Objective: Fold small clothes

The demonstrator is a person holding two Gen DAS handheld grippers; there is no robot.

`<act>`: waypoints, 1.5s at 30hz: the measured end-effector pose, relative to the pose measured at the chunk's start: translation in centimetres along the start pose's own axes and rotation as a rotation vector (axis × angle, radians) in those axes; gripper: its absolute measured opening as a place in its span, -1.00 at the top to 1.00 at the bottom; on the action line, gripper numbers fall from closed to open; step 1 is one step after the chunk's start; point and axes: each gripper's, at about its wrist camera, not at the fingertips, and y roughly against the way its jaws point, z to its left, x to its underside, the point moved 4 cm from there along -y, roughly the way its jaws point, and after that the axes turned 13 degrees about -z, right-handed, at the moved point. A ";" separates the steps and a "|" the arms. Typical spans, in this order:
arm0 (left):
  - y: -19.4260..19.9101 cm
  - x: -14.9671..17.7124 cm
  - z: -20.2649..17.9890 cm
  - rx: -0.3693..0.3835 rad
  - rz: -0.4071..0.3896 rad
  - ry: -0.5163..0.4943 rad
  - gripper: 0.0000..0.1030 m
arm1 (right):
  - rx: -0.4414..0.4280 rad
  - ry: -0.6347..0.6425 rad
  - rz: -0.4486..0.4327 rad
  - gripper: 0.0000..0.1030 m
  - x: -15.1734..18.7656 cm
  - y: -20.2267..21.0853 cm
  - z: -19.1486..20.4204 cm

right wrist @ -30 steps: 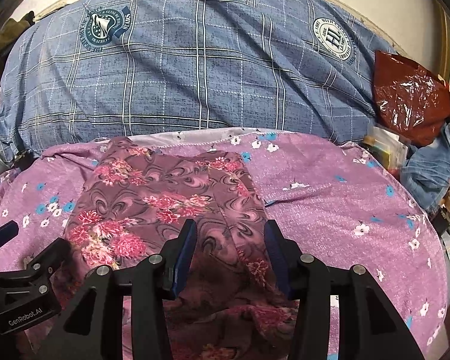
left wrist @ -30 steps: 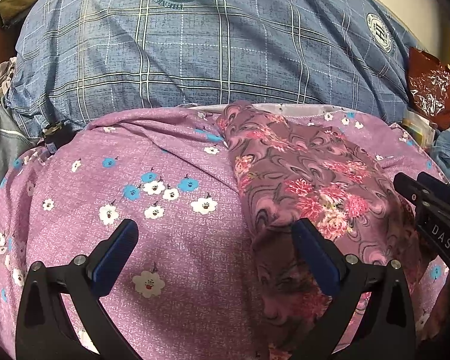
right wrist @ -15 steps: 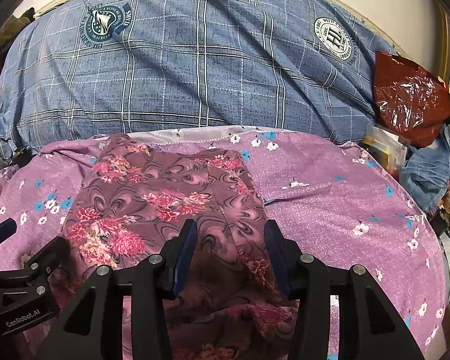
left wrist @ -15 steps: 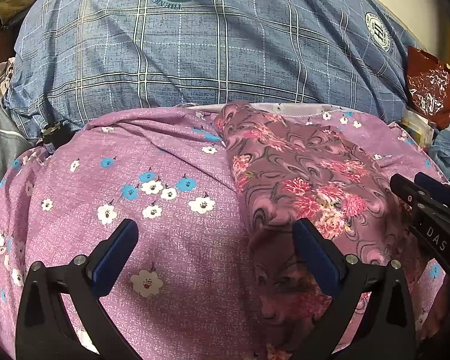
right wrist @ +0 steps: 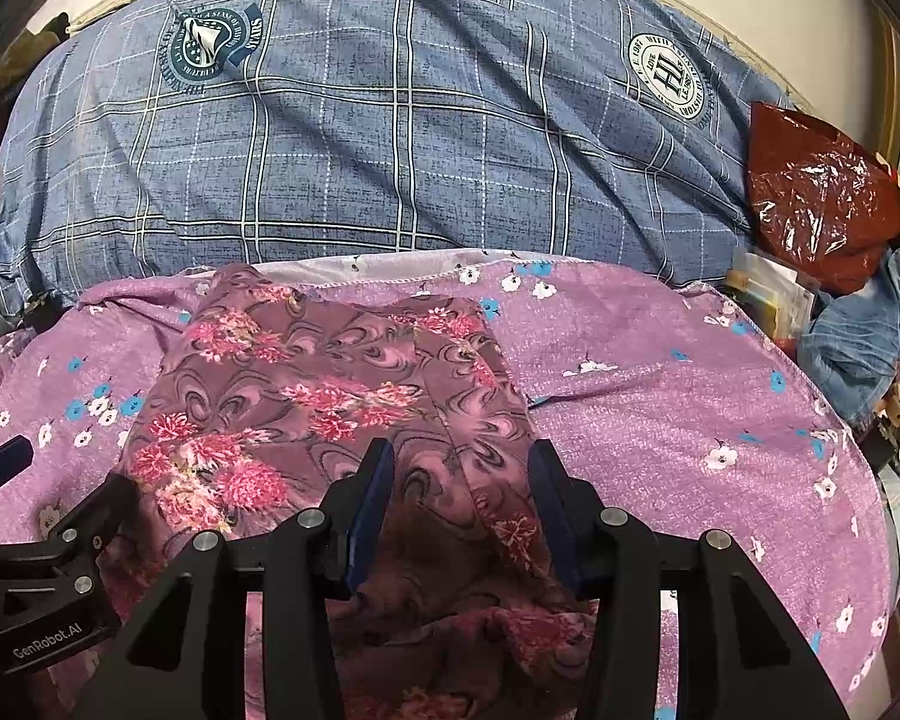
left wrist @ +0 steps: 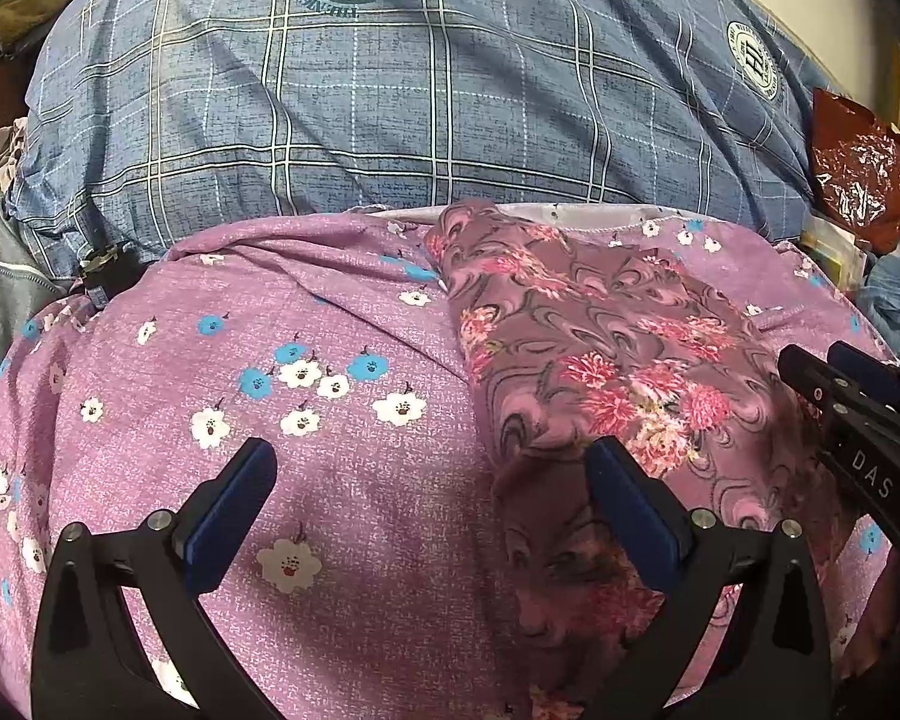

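Observation:
A mauve garment (left wrist: 600,348) with swirls and pink flowers lies spread on the purple flowered sheet (left wrist: 306,372). My left gripper (left wrist: 432,468) is wide open over the sheet, its right finger above the garment's left edge and nothing between the pads. In the right wrist view the garment (right wrist: 306,384) fills the middle, with a lengthwise fold ridge running down it. My right gripper (right wrist: 459,468) hovers over the garment's near right part with its jaws partly apart, and the pads press on nothing. Each gripper shows in the other's view: right gripper (left wrist: 816,360), left gripper (right wrist: 60,480).
A big blue plaid quilt (right wrist: 390,138) rises right behind the sheet. At the far right lie a red plastic bag (right wrist: 816,192), a denim piece (right wrist: 858,336) and small clutter. The sheet's (right wrist: 690,420) right part lies bare beside the garment.

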 end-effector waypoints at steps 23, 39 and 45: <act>-0.1 0.3 0.0 -0.001 0.016 0.007 -1.00 | -0.092 -0.108 0.163 0.00 1.6 -2.8 -1.1; -1.2 -0.1 1.5 0.010 0.027 0.015 -1.00 | -0.116 -0.222 0.267 0.15 -1.5 -11.1 0.0; 0.0 -0.8 2.8 -0.035 -0.017 0.059 -1.00 | -0.156 -0.135 0.130 0.17 -2.1 -6.1 2.1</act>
